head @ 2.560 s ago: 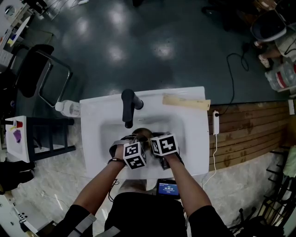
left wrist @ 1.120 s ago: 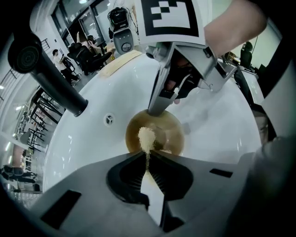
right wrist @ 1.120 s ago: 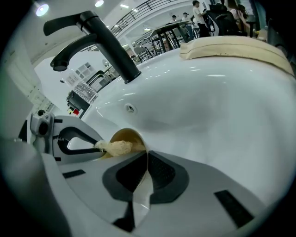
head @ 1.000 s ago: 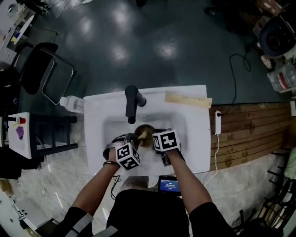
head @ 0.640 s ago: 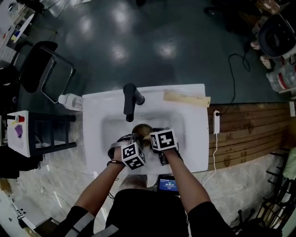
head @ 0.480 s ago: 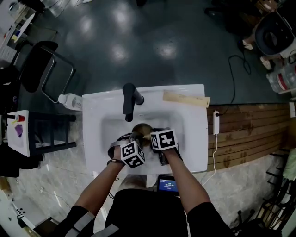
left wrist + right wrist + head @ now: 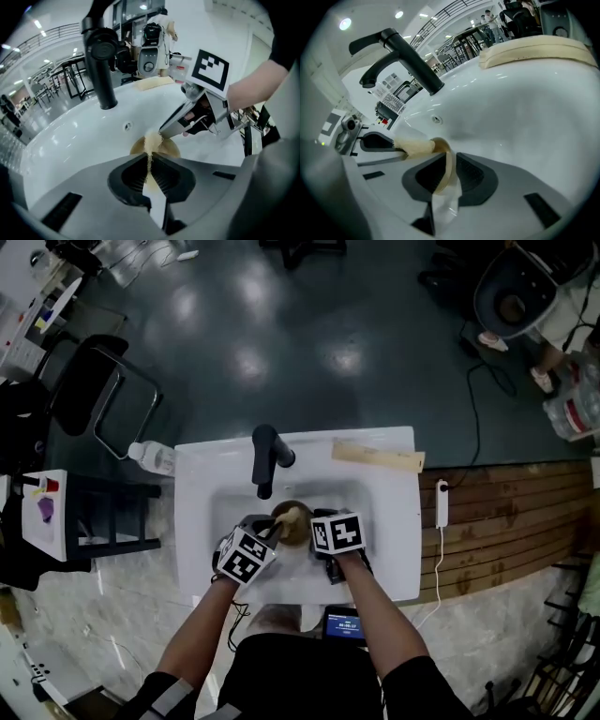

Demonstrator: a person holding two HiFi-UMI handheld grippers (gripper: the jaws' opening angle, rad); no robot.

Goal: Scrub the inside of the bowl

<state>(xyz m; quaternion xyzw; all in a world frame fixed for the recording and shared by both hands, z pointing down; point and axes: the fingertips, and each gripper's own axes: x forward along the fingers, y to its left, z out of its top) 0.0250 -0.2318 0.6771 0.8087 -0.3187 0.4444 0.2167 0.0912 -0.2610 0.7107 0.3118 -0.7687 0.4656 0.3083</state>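
The left gripper point(image 7: 150, 163) pinches a thin scrub pad point(image 7: 152, 140). The right gripper point(image 7: 450, 157) holds the brown bowl point(image 7: 449, 176) by its rim in the sink point(image 7: 389, 531), under the tap point(image 7: 265, 457), but its jaws have just been opening slightly. If this grip loosens more, scrubbing may push the bowl out and tip it.

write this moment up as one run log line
left gripper: fingers shut on scrub pad, pad against bowl | right gripper: fingers on bowl rim, just opened slightly | bowl: in sink
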